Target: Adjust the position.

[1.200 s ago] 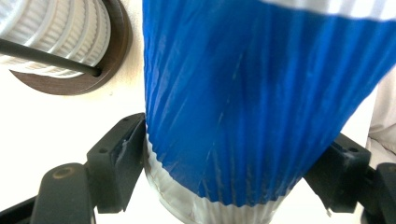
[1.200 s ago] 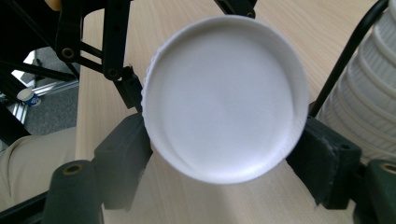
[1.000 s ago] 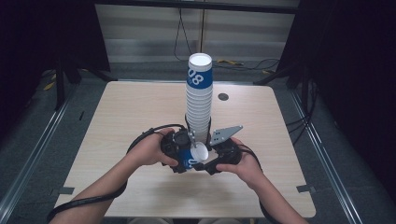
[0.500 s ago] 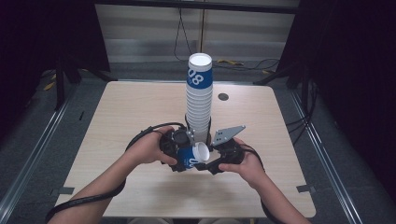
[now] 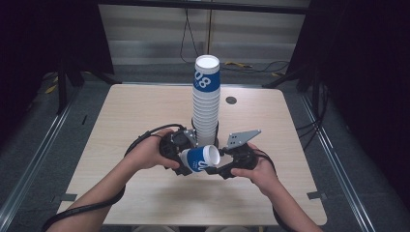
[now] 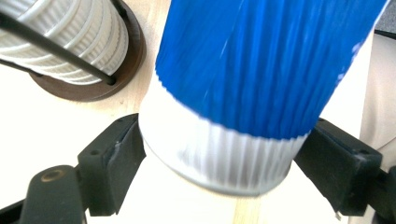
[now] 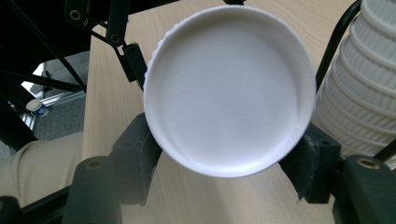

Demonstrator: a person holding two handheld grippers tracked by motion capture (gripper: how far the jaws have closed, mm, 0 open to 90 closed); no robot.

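Observation:
A blue-and-white paper cup [image 5: 197, 160] lies on its side just above the table, in front of a tall stack of upturned cups [image 5: 206, 99]. My right gripper [image 5: 218, 164] is shut on the cup's closed white base [image 7: 229, 88], one jaw pressing each side, after closing these last moments. My left gripper [image 5: 185, 164] is at the cup's white ribbed rim end [image 6: 219, 154]. Its jaws have just been opening and now flank the cup loosely, so I read it as open.
The stack stands in a dark round holder [image 6: 88, 88] with thin black rods, right behind both grippers. The pale wooden table [image 5: 125, 111] has a small dark hole [image 5: 231, 100] at the back. The person's forearms come in from the near edge.
Both hands and the lying cup keep their places in front of the stack. No clear shift shows in the high view.

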